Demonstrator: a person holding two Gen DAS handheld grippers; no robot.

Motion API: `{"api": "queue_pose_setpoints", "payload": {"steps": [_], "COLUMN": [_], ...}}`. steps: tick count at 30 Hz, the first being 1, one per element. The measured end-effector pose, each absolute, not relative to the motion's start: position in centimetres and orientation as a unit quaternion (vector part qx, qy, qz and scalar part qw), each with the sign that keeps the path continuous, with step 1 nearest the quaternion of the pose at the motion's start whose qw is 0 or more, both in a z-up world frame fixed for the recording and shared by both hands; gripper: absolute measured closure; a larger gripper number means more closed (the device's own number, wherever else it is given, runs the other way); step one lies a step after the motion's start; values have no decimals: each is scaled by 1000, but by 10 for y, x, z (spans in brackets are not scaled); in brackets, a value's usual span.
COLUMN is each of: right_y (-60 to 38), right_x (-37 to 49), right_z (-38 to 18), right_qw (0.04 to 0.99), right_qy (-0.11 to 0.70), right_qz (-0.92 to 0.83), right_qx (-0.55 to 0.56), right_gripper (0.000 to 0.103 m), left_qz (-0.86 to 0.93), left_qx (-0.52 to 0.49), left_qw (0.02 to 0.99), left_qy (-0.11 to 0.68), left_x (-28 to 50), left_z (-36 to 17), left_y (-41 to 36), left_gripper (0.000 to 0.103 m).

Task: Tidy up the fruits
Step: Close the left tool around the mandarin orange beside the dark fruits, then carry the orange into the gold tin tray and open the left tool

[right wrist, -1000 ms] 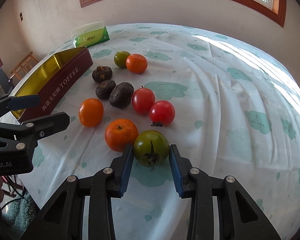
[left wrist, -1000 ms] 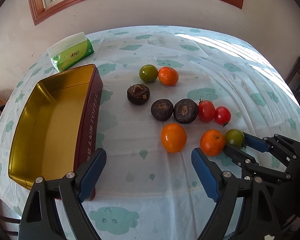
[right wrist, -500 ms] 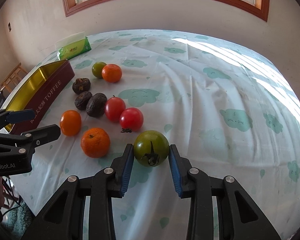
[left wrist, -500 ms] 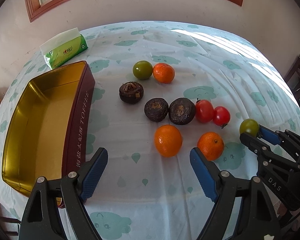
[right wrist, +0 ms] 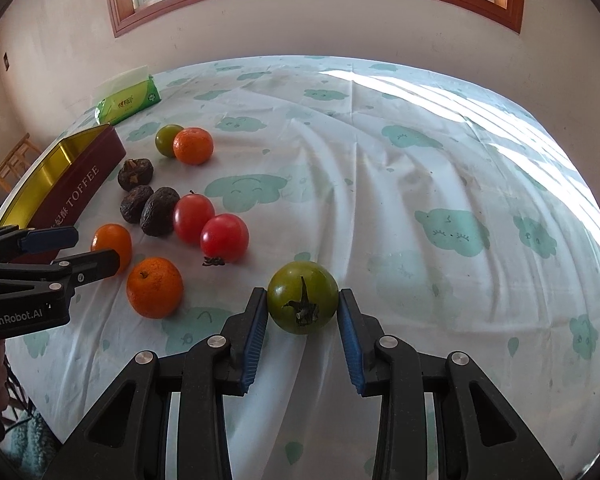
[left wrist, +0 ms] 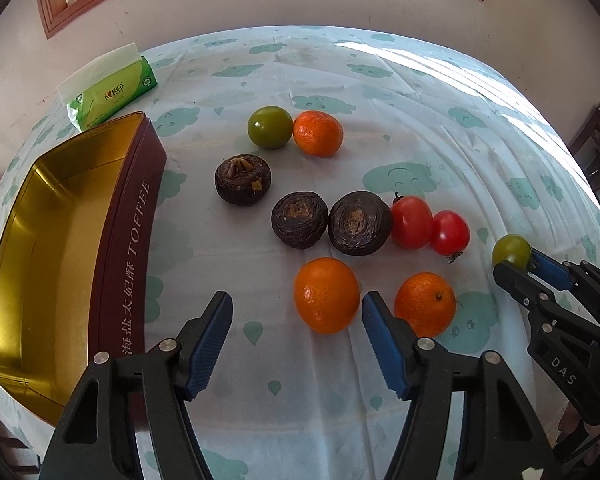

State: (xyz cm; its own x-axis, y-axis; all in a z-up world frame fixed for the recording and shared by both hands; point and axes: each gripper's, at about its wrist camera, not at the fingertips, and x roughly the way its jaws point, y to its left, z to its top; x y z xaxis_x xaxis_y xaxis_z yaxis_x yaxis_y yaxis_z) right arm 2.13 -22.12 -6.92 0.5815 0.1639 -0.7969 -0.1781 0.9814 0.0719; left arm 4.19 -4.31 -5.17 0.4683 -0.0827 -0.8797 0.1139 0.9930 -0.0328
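Observation:
My right gripper (right wrist: 303, 312) is shut on a green tomato (right wrist: 302, 297), held above the tablecloth to the right of the fruit group; the same tomato (left wrist: 511, 252) shows in the left wrist view. My left gripper (left wrist: 296, 320) is open and empty, its fingers either side of the nearest orange (left wrist: 326, 295). A second orange (left wrist: 425, 304) lies to its right. Two red tomatoes (left wrist: 411, 222), three dark brown fruits (left wrist: 299, 220), another green tomato (left wrist: 269, 126) and a third orange (left wrist: 318, 133) lie further back.
An open gold-lined tin (left wrist: 56, 248) marked TOFFEE stands at the left of the table. A green tissue pack (left wrist: 110, 90) lies behind it. A cloud-print tablecloth (right wrist: 420, 184) covers the round table; a wall with a window is behind.
My right gripper has lifted the green tomato and carried it right, away from the orange it lay beside. My left gripper has moved forward toward the nearest orange.

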Motion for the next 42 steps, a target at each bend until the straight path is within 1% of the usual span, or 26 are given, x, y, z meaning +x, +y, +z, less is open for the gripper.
{"api": "queue_pose_setpoints", "payload": {"steps": [3,5,7,8,10,16,22,32,36,42], "right_y": [-221,-221,-221,-221,-221,-220,-220,-219,-217,-216], "right_x": [22,22,22,22,23,23,23,23,22,21], "right_z": [-70,-69,-69,-69,-70,-70,-70,-70,-70,-70], "right_qw": [889,890,890,889,889,889,889,889,889,888], "right_qy": [447,446,447,447,447,447,447,448,449,451], "right_qz": [96,96,96,96,96,95,94,91,88,85], "right_qx": [-6,-7,-7,-8,-8,-9,-11,-16,-20,-21], "right_gripper": [66,66,66,66,66,66,66,66,66,65], "left_qz": [-58,-63,-72,-77,-83,-88,-92,-42,-3,53], "left_qx": [14,14,9,5,4,2,3,11,7,-5], "left_qw": [855,854,851,850,850,854,861,884,882,868], "left_qy": [515,516,520,522,520,513,500,465,470,493], "left_x": [44,44,45,45,44,40,33,30,32,33], "left_z": [-55,-56,-57,-57,-55,-46,-25,13,9,-15], "left_y": [-43,-44,-45,-45,-47,-43,-32,30,66,118], "left_gripper": [41,47,63,68,73,74,74,74,74,74]}}
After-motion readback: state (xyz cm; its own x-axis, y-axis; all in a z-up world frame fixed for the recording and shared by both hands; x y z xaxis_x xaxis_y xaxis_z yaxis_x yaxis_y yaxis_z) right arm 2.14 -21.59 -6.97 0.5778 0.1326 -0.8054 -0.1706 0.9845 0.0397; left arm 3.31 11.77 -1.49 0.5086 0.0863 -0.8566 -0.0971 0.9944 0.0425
